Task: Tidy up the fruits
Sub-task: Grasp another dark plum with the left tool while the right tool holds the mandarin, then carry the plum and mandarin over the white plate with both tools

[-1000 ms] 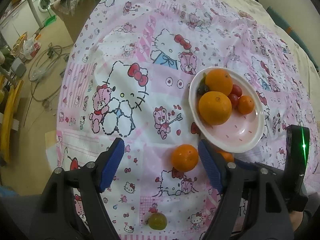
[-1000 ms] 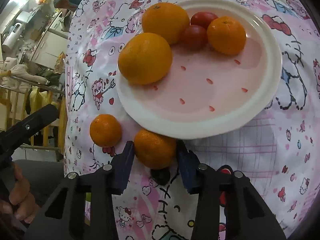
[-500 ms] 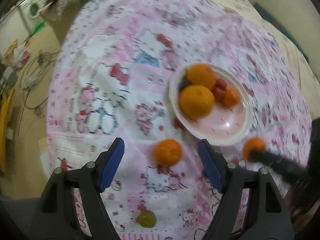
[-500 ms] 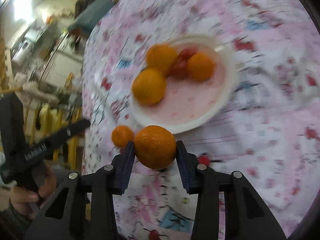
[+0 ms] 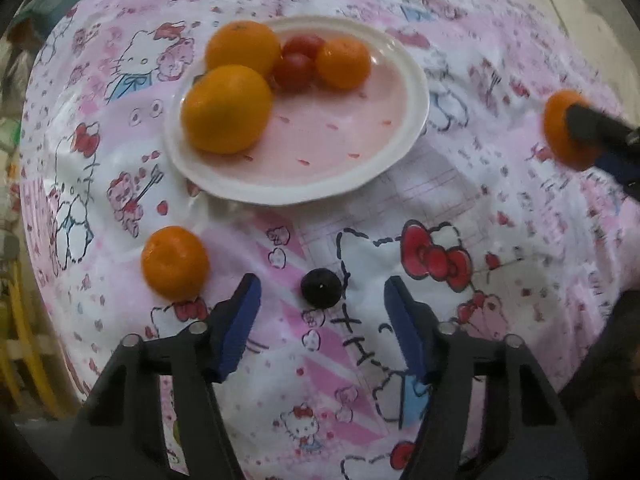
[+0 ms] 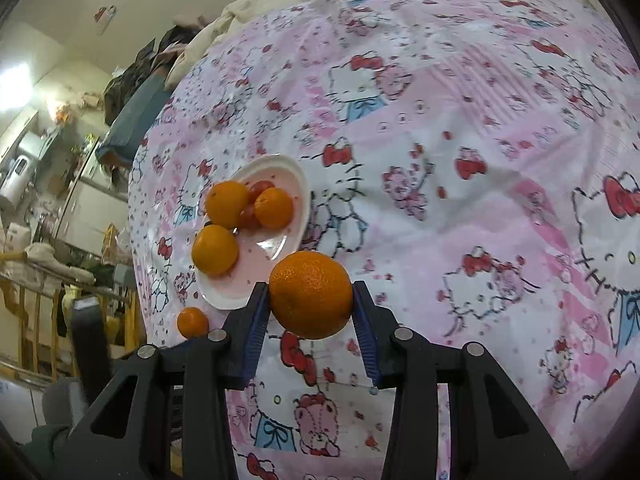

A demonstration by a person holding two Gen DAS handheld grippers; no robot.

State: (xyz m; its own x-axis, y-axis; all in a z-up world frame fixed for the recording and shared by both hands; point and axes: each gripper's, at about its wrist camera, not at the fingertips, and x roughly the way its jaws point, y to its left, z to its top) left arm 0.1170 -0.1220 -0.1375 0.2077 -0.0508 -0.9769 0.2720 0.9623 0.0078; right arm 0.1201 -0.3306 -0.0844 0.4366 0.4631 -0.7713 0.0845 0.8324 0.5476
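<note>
My right hand-held gripper point(image 6: 311, 300) is clamped on a mandarin point(image 6: 311, 300), its blue pads pressed against both sides of the fruit, which hangs in the air above the pink cartoon-cat cloth point(image 6: 460, 184). In the left wrist view that same mandarin shows at the right edge, held off to the right of the plate point(image 5: 412, 80) and apart from it.

My left hand-held gripper point(image 5: 322, 312) points steeply down at the cloth, and its jaws are closing. A small dark grape point(image 5: 321, 288) lies on the cloth between the two blue pads, but neither pad touches it; there is cloth showing on each side of it.

The white plate with its pink centre sits on the cloth beyond the grape. On it are two large oranges point(image 5: 226, 108) at the left, two small red tomatoes point(image 5: 295, 68) in the middle and a smaller mandarin point(image 5: 343, 63) to their right, all bunched at the far side. Another loose mandarin point(image 5: 175, 263) rests on the cloth just left of my left pad, near the plate's rim without touching it.
</note>
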